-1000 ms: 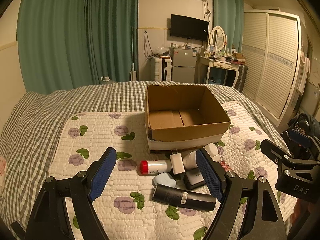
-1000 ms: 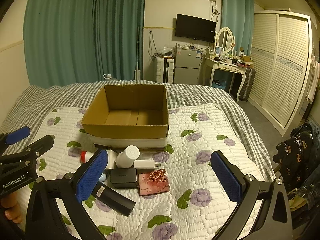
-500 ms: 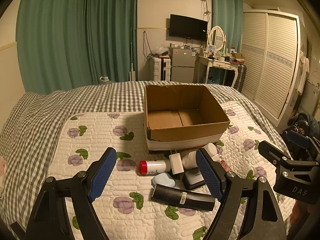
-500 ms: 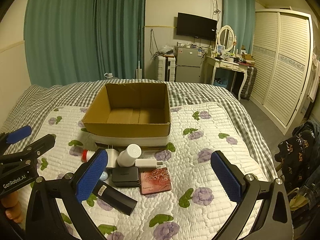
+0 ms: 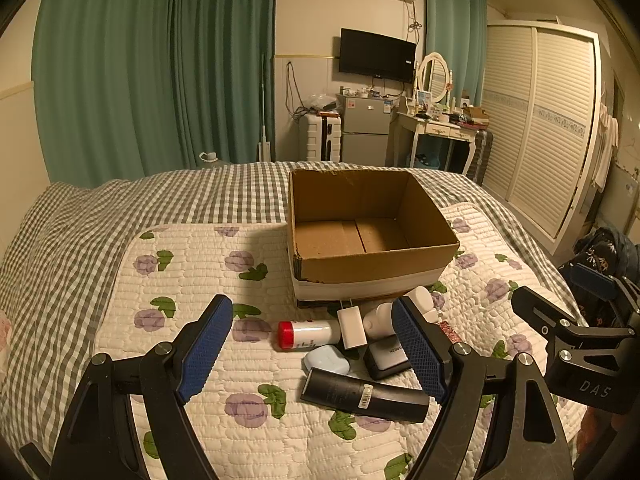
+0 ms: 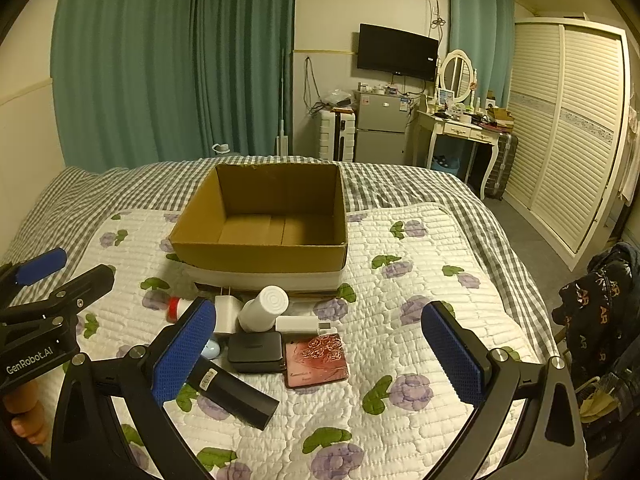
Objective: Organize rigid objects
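Bed (image 5: 80, 248): a checked cover with a flowered quilt (image 6: 420, 288) laid over the near part.
Box (image 5: 372, 236): open cardboard, standing on the quilt, far of the small things.
Left gripper (image 5: 316, 354): fingers wide apart, holding nothing; the black tube (image 5: 364, 394) lies near its right finger, between the two.
Right gripper (image 6: 316, 354): fingers spread, empty; the pile sits by its left finger.
Pile: red-capped bottle (image 5: 308, 334), white bottle (image 6: 264, 308), black case (image 6: 256, 352), red wallet (image 6: 316, 360), white charger (image 5: 351, 323), all close together just near of the box.
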